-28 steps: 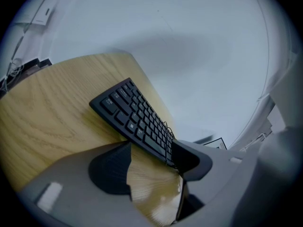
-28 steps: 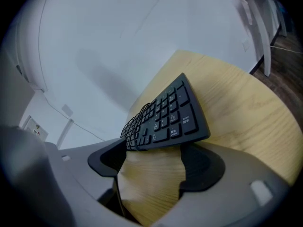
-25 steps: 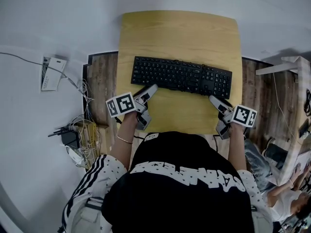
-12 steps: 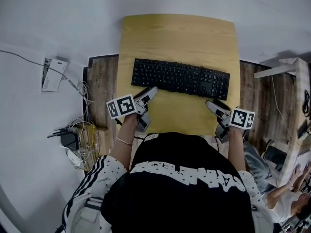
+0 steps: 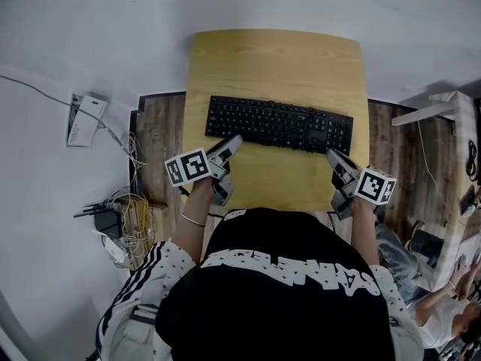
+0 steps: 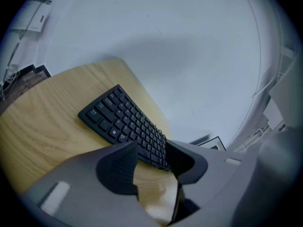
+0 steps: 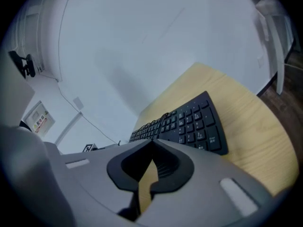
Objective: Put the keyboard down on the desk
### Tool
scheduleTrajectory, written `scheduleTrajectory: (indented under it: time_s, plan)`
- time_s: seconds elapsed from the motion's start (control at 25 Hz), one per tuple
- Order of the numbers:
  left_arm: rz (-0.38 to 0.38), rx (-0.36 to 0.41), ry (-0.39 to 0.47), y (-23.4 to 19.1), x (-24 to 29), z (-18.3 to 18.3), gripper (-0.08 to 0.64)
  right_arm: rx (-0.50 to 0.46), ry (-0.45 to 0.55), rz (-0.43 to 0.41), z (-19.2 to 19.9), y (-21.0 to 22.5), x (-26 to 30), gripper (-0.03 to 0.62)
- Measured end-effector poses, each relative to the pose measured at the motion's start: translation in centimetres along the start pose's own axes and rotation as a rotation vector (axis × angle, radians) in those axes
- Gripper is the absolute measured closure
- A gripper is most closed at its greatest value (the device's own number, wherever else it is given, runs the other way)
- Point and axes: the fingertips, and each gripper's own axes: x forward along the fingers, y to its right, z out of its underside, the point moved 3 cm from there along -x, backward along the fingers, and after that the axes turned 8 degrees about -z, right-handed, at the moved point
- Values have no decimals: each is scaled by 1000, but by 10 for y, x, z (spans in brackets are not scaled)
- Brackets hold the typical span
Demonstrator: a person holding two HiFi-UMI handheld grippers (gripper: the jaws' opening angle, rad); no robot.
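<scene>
Head view: 1 black rectangular keyboard [image 5: 279,123], 1 light wooden tabletop [image 5: 274,59], 2 claws. Keyboard lies flat, keys up, approx mid-tabletop. Its long axis runs left-right across the wood, slightly skewed w/ the right end nearer the person; numpad at the right end. Left claw [image 5: 231,142] sits just at the keyboard's front-left edge. Left gripper view shows its jaws apart, only bare wood between them, keyboard just past the tips. Right claw [image 5: 333,157] is by the front-right corner. Right gripper view shows its jaws closed together on nothing, keyboard ahead.
</scene>
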Motion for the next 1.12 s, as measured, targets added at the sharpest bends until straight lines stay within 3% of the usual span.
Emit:
scheduleTrajectory:
  time_s: [0.16,0.32,0.56,0.88,1.12]
  plan:
    - [13,15,28,5,-3,-6,445,-61,56,28,-14,-4,-3,580]
    - [75,58,43,19,-7,-11,543,-77,106,20,-26,-14,-4,580]
    - [59,260,81,37,-12,-23,558,-121,132,-3,-36,-30,0,580]
    - [79,393,167,64,-25,-41,558,-154,207,-109,-58,-68,6,580]
    - [101,456,201,80,-35,-49,558,-166,253,-119,-68,-76,4,580]
